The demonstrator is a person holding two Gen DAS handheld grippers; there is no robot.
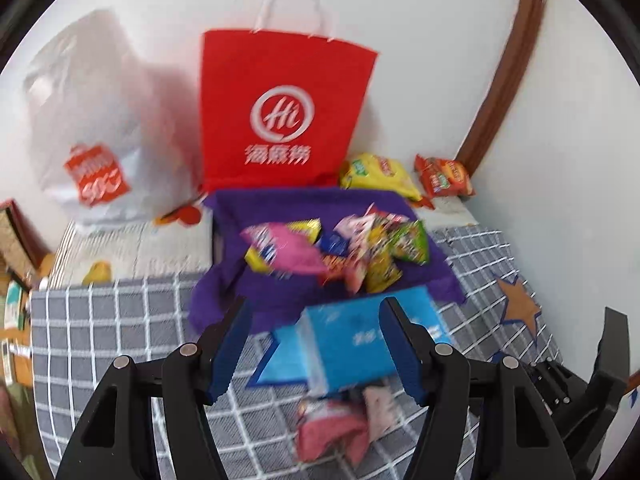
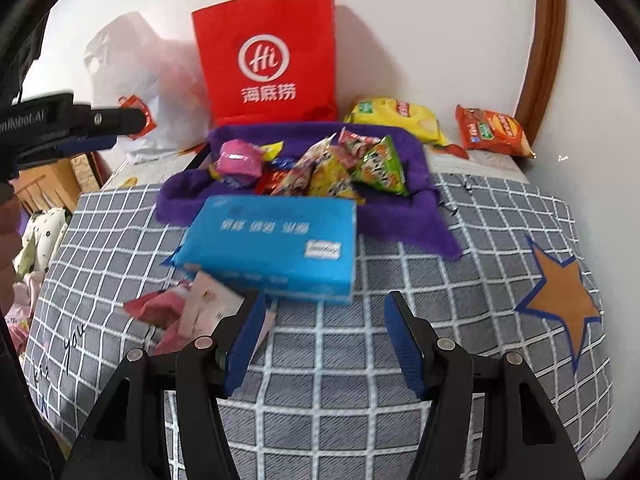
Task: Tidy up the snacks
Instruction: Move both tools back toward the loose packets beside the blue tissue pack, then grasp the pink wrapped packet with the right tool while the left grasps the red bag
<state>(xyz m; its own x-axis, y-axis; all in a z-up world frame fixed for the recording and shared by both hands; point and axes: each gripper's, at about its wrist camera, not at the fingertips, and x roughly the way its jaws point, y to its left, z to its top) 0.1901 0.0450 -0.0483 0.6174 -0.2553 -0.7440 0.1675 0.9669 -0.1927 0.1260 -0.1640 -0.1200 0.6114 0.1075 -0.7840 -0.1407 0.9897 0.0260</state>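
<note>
A purple cloth tray [image 1: 280,204] [image 2: 416,216] on the checked bed cover holds several small snack packets [image 1: 340,248] [image 2: 320,172]. A blue tissue pack [image 1: 352,340] [image 2: 276,240] lies in front of it. Pink packets [image 1: 336,424] [image 2: 192,308] lie loose on the cover near the pack. My left gripper [image 1: 316,352] is open and empty above the tissue pack. My right gripper [image 2: 326,340] is open and empty, just in front of the pack. The left gripper also shows at the left edge of the right wrist view [image 2: 80,128].
A red paper bag [image 1: 280,112] [image 2: 268,56] stands against the wall behind the tray, a white plastic bag [image 1: 92,120] [image 2: 136,80] to its left. A yellow chip bag [image 1: 376,176] [image 2: 396,116] and an orange one [image 1: 444,176] [image 2: 492,132] lie at the back right.
</note>
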